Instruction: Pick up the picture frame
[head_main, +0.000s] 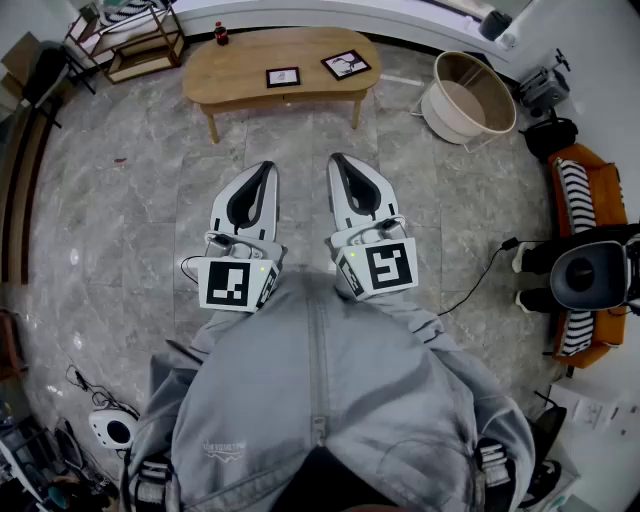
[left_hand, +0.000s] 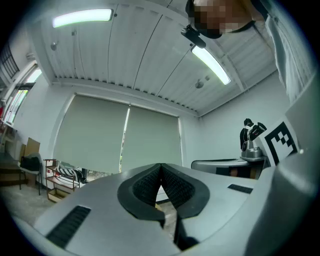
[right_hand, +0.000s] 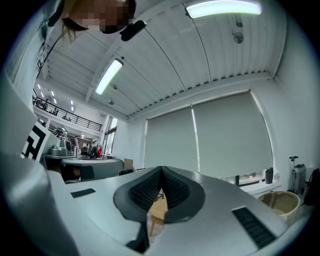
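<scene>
**Out of reach, nothing held**

Found the near picture frame (head_main: 283, 76) lying flat mid-table, with a second picture frame (head_main: 346, 65) just to its right, turned askew. Saw both on the oval wooden table (head_main: 230, 70) across the marble floor (head_main: 120, 250). Noted a dark bottle (head_main: 221, 33) at the table's back edge. Held the left gripper (head_main: 262, 168) and right gripper (head_main: 338, 160) side by side, well short of the table, jaws pressed together on nothing.
</scene>
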